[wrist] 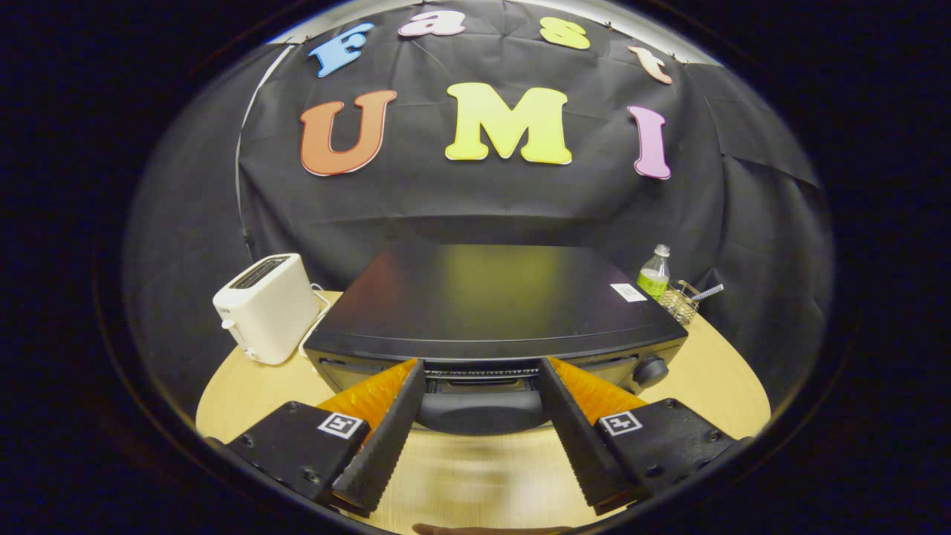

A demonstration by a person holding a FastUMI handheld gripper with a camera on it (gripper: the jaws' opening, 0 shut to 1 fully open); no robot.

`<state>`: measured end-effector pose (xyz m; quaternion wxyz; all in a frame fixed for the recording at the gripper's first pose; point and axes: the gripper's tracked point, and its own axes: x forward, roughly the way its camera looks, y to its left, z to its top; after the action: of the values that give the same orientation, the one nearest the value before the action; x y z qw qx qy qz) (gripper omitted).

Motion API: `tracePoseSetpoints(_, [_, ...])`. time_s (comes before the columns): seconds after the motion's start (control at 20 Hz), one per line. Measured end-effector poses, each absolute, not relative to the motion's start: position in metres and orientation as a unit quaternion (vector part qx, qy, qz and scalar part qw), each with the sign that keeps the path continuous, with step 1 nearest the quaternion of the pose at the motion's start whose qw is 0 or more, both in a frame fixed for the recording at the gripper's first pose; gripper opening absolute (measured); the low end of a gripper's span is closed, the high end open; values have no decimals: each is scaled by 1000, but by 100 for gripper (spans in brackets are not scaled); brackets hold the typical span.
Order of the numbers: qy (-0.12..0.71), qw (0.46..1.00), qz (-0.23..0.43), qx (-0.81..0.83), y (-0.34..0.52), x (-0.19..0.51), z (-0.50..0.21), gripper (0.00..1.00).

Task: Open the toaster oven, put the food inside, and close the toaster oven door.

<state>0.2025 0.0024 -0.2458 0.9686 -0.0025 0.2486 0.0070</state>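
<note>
The black toaster oven (490, 297) stands on a round wooden table (728, 386), and I look down on its flat top from just in front. Its dark curved door handle (479, 412) runs along the top of the front. My gripper (481, 368) is open, and its two fingers (386, 438) stand wide apart on either side of the handle, tips close to the oven's front. Whether the fingers touch the handle's ends I cannot tell. A control knob (651, 370) sits at the oven's right front. A thin brown shape (490, 529) lies below the fingers, too cut off to identify.
A white pop-up toaster (267, 308) stands left of the oven, its cord trailing beside it. At the back right are a green-labelled bottle (654, 273) and a small wire basket (680, 303) with a utensil. Bare tabletop lies on both sides of the oven.
</note>
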Motion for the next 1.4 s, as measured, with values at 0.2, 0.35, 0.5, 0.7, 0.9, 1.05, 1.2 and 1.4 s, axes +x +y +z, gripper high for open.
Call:
tracePoseSetpoints(0.2, [258, 966, 17, -8, 2, 194, -252, 100])
tracePoseSetpoints(0.35, [268, 963, 20, -11, -2, 152, -264, 100])
tracePoseSetpoints(0.5, [283, 959, 23, -23, -3, 140, -275, 100])
tracePoseSetpoints(0.7, [302, 953, 20, -28, -4, 119, -289, 100])
tracePoseSetpoints(0.9, [310, 950, 22, -31, -6, 98, -311, 100])
tracePoseSetpoints(1.05, [372, 928, 18, -12, -9, 80, -349, 100])
tracePoseSetpoints(1.2, [375, 927, 21, 7, -9, 84, -371, 100])
tracePoseSetpoints(1.4, [366, 930, 24, -31, -10, 80, -377, 100])
